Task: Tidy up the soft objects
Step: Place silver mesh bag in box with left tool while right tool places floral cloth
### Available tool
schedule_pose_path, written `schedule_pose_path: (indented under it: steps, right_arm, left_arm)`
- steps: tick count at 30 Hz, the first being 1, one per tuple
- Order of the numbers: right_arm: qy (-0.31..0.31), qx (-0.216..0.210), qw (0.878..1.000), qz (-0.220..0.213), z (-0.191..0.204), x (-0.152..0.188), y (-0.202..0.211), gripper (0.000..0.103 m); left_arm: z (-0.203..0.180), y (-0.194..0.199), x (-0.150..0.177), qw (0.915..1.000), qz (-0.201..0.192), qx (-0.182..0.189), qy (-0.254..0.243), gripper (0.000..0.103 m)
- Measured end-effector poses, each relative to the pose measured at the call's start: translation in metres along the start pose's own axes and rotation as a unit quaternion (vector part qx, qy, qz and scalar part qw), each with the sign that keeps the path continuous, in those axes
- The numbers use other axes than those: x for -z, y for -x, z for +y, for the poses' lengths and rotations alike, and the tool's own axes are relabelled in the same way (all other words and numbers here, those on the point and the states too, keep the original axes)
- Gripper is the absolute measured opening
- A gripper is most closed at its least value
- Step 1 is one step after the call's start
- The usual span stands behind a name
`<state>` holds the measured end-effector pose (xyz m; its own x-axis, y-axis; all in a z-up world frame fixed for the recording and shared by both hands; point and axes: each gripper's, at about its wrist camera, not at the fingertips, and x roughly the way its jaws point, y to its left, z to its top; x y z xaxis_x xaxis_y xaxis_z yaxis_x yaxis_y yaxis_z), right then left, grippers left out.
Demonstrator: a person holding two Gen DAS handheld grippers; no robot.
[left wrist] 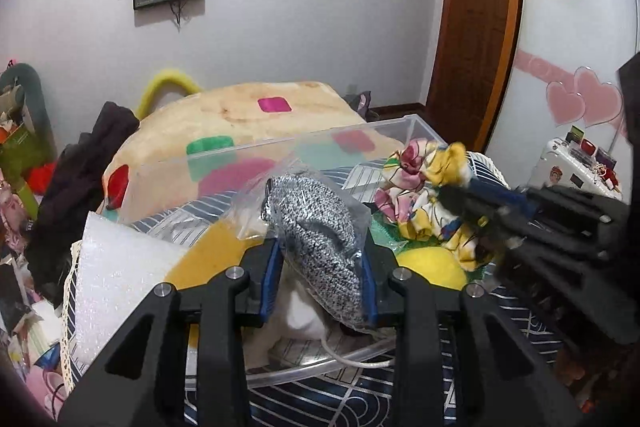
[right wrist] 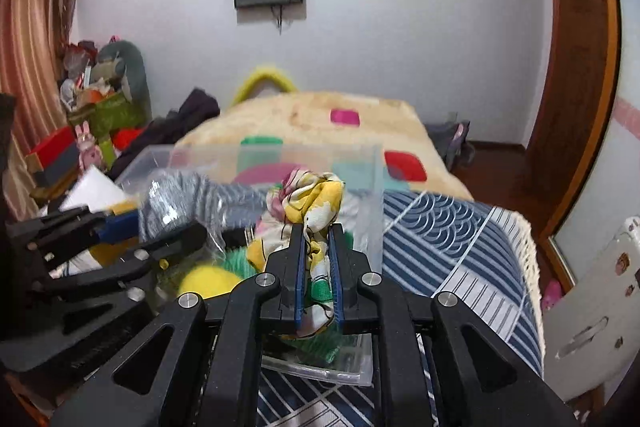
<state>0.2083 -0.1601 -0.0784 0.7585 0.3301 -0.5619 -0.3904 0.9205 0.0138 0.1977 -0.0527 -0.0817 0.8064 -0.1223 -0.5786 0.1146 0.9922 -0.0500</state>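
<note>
My left gripper [left wrist: 320,251] is shut on a grey knit item in a clear plastic bag [left wrist: 316,227], held above a clear plastic bin [left wrist: 256,153]. My right gripper [right wrist: 317,233] is shut on a yellow, pink and white patterned cloth [right wrist: 310,201], also over the bin [right wrist: 372,187]. In the left wrist view the right gripper [left wrist: 460,197] comes in from the right, holding the cloth [left wrist: 424,183]. In the right wrist view the left gripper [right wrist: 120,227] is at the left with the bagged knit [right wrist: 180,203]. A yellow soft ball [left wrist: 430,267] and green fuzzy item [right wrist: 236,261] lie in the bin.
The bin stands on a blue and white patterned cloth [right wrist: 448,239]. A white foam sheet [left wrist: 120,283] lies left of the bin. A bed with a beige spotted blanket [left wrist: 248,111] is behind. Dark clothes [left wrist: 80,179] and clutter sit at the left. A wooden door [left wrist: 472,7] is at the right.
</note>
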Motion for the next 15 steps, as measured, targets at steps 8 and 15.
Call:
schedule_pose_path:
  steps: [8,15]
  right_arm:
    - [-0.007,-0.006,1.0,-0.004,-0.008,0.0,0.021,0.027]
    - [-0.002,-0.01,0.998,-0.054,-0.002,-0.013,0.057,0.042]
  left_arm:
    - [0.0,0.014,0.004,0.9997,-0.015,0.016,-0.004,0.055]
    - [0.01,0.049,0.001,0.9985,-0.038,0.032,0.022,0.061]
